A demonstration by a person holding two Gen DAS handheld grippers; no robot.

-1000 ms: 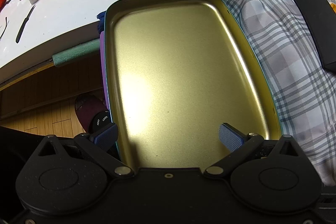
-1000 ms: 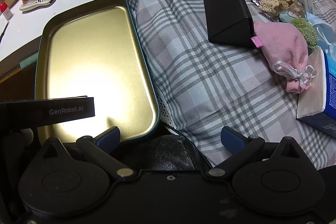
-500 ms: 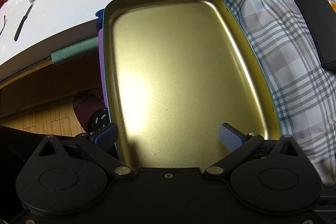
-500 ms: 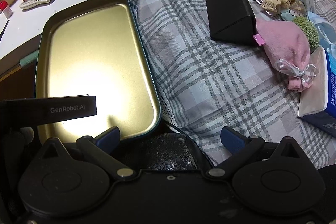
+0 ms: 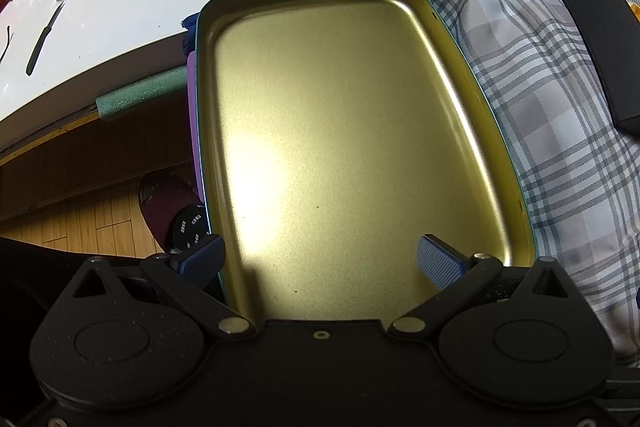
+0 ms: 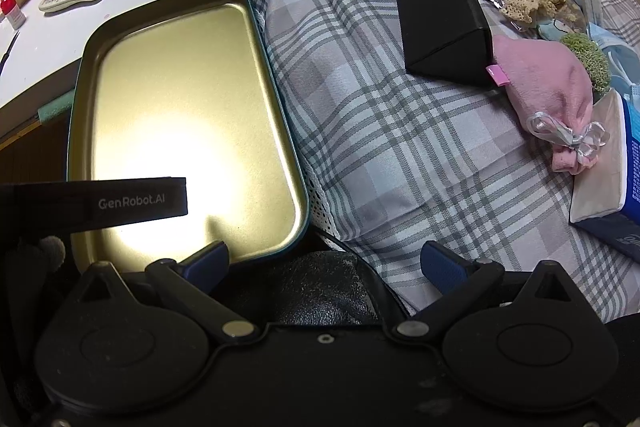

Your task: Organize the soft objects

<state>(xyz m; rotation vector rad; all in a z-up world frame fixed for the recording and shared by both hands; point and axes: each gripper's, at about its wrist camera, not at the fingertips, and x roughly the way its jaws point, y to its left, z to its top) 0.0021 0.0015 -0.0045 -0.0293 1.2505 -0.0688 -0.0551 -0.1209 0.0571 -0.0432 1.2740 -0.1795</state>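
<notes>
Currently we note both grippers, left gripper (image 5: 320,261) and right gripper (image 6: 324,265), with fingers spread and empty; the gold tray (image 5: 452,43) overhangs the bed edge and may tip under a load.

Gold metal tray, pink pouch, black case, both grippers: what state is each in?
Gold metal tray: empty.
Pink drawstring pouch: tied shut with a ribbon, lying on the bed.
Black triangular case: closed.
Left gripper: open, empty.
Right gripper: open, empty.

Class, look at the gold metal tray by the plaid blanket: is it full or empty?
Empty. The tray shows only bare gold floor in both views; the pink pouch lies on the blanket.
</notes>
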